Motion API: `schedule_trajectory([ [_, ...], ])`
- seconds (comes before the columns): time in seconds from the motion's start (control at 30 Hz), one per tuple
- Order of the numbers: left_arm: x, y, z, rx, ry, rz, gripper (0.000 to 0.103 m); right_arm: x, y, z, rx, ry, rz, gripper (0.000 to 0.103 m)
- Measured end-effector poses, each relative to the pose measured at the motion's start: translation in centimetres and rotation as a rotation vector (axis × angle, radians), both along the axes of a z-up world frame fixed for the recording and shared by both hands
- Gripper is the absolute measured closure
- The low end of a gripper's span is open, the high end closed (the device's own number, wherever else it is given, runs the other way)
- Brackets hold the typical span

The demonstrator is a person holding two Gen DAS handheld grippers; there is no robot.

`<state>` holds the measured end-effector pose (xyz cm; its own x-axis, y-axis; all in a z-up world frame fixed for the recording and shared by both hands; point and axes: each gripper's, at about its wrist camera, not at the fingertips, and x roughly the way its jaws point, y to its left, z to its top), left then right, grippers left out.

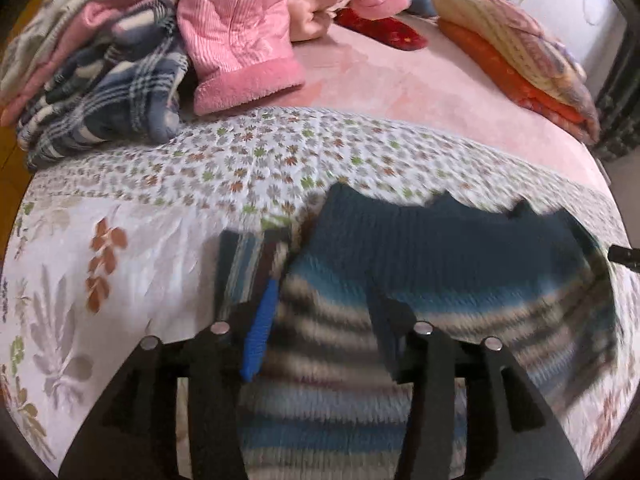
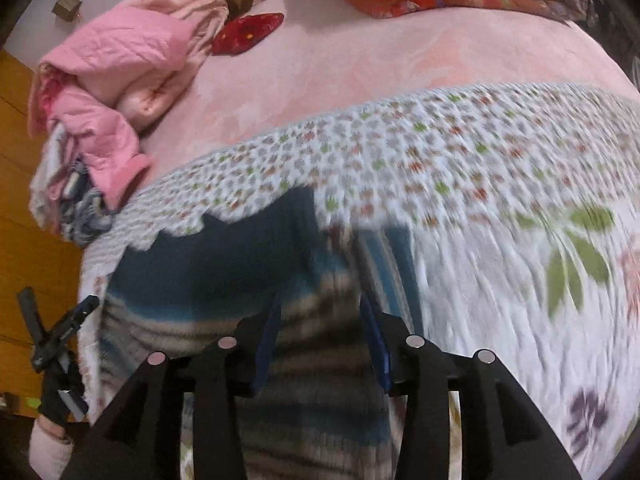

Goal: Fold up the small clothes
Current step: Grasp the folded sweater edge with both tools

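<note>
A striped knit sweater (image 1: 440,248) in teal, beige and grey lies on a floral white sheet (image 1: 120,280), its dark teal part farthest from me. My left gripper (image 1: 324,288) is open at the sweater's left part, with knit fabric lying between its fingers. One blue pad (image 1: 260,328) shows; the other finger is hidden under the dark knit. My right gripper (image 2: 322,300) is open over the sweater (image 2: 224,256) near its right edge, both blue pads (image 2: 376,340) showing with fabric between them. The left gripper (image 2: 60,332) appears at the far left of the right wrist view. Both views are blurred.
The floral sheet (image 2: 500,280) covers a pink bedspread (image 1: 400,80). At the back left lies a heap of clothes: a pink jacket (image 1: 240,40) and a blue plaid garment (image 1: 112,92). Folded orange quilts (image 1: 520,68) and a red item (image 1: 384,28) sit further back. Wooden floor (image 2: 24,200) lies left.
</note>
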<state>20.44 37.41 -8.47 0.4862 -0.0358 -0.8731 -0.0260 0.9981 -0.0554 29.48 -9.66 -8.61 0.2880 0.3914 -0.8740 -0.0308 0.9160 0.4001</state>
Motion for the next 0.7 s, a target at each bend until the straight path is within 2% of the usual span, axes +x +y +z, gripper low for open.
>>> schedule_trajectory([
  [0.07, -2.6, -0.8, 1.2, -0.014, 0.025, -0.040, 0.053, -2.7, -0.9, 0.9, 0.003, 0.017, 0.009, 0.058],
  [0.13, -5.1, -1.6, 1.8, -0.034, 0.043, -0.071, 0.045, -5.0, -1.5, 1.3, -0.008, 0.030, 0.016, 0.053],
  [0.17, -6.6, -1.9, 2.0, -0.056, 0.053, -0.092, 0.044, -6.1, -1.6, 1.3, -0.001, 0.030, 0.024, 0.051],
  [0.23, -8.8, -2.1, 1.9, -0.085, 0.058, -0.107, 0.042, -8.5, -2.3, 1.1, -0.004, 0.041, 0.021, 0.042],
  [0.27, -9.9, -2.2, 1.5, -0.104, 0.055, -0.109, 0.042, -9.5, -2.6, 0.6, -0.023, 0.057, 0.013, 0.042],
  [0.3, -10.3, -2.4, 0.9, -0.109, 0.068, -0.116, 0.042, -9.9, -2.8, 0.2, -0.034, 0.069, 0.009, 0.042],
  [0.33, -10.3, -2.7, 0.3, -0.094, 0.095, -0.125, 0.042, -10.3, -3.0, -0.4, -0.043, 0.086, 0.002, 0.042],
  [0.4, -10.3, -3.0, -0.8, -0.048, 0.098, -0.129, 0.042, -10.9, -3.1, -1.7, -0.058, 0.120, -0.007, 0.042],
  [0.47, -9.8, -2.9, -1.9, -0.062, 0.120, -0.113, 0.042, -11.0, -3.0, -2.6, -0.060, 0.137, -0.003, 0.042],
  [0.5, -9.5, -2.6, -2.4, -0.081, 0.126, -0.096, 0.042, -11.1, -3.0, -3.1, -0.052, 0.149, -0.006, 0.046],
  [0.53, -9.2, -2.3, -2.9, -0.097, 0.130, -0.071, 0.042, -11.1, -2.9, -3.6, -0.040, 0.163, -0.010, 0.057],
  [0.57, -9.0, -2.0, -3.2, -0.112, 0.138, -0.055, 0.042, -10.9, -2.8, -4.2, -0.028, 0.181, -0.010, 0.063],
  [0.6, -8.8, -1.7, -3.6, -0.128, 0.146, -0.042, 0.042, -10.8, -2.7, -4.6, -0.027, 0.192, -0.006, 0.075],
  [0.63, -8.6, -1.6, -3.9, -0.130, 0.151, -0.035, 0.042, -10.9, -2.6, -4.9, -0.040, 0.200, 0.000, 0.082],
  [0.7, -8.5, -1.3, -4.6, -0.108, 0.162, -0.032, 0.042, -10.9, -2.2, -5.0, -0.100, 0.211, 0.030, 0.087],
])
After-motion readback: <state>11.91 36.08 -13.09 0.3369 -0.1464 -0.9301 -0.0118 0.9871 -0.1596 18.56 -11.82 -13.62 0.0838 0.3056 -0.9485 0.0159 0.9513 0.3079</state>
